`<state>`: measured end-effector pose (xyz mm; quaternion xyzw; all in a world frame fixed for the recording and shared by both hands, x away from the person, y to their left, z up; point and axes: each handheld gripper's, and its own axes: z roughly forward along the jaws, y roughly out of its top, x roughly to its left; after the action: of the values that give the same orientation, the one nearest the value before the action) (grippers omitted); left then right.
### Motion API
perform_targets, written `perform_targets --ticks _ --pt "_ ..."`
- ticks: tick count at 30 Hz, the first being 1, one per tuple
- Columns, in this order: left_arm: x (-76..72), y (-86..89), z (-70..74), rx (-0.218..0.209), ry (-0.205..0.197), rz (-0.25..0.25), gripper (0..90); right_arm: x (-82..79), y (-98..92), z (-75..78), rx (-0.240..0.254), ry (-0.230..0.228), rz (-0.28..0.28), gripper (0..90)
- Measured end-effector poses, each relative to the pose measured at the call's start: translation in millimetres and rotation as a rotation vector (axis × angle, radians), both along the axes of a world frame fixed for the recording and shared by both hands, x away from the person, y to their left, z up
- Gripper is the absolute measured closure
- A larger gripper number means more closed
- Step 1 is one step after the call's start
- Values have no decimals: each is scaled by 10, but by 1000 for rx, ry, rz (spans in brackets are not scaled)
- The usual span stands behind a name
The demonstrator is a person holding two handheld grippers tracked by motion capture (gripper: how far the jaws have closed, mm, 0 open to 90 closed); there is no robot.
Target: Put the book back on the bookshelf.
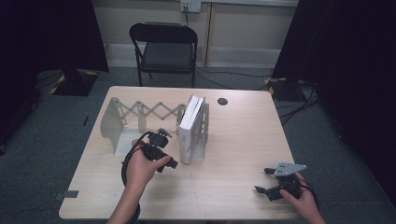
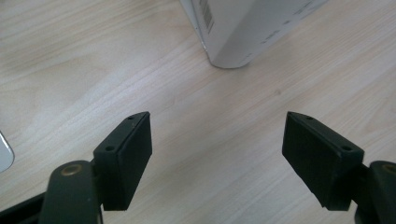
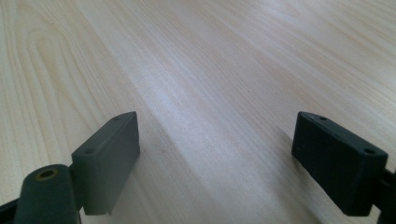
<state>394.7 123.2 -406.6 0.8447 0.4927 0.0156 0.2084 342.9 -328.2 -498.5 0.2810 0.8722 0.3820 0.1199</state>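
The left claw (image 1: 161, 148) hovers spread and empty just beside the white book (image 1: 190, 126), which stands upright in the expandable rack (image 1: 116, 122) on the table (image 1: 233, 140). The right claw (image 1: 267, 181) rests spread, well apart.

Left gripper (image 1: 164, 149): jaws standing apart over bare table (image 1: 233, 140), nothing lying between them.
Ahead of it: white book (image 1: 189, 126) standing upright just beside, blocking the way rightward.
Behind: expanding bookend rack (image 1: 140, 114) walling off the far-left area.
Right gripper (image 1: 268, 181): jaws standing apart, open tabletop lying ahead, unobstructed.
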Motion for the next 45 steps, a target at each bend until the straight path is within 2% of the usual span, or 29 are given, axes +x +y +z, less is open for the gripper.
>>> perform_targets --ticks 9,17,24,26,35,42,45 --pt "0 98 -86 3 7 8 241 0 0 0 0 0 0 146" --pt "-5 199 -216 4 16 15 235 0 0 0 0 0 0 146" --pt "1 253 -314 20 10 24 219 0 0 0 0 0 0 146" --pt "1 275 -343 12 9 28 216 -1 0 0 0 0 1 146" --pt "-31 368 -460 49 2 16 193 -1 0 0 0 0 2 146" --pt "-62 442 -558 47 13 29 175 -1 1 0 0 0 1 146" --pt "-73 482 -576 48 2 37 175 -1 0 0 0 0 2 146"
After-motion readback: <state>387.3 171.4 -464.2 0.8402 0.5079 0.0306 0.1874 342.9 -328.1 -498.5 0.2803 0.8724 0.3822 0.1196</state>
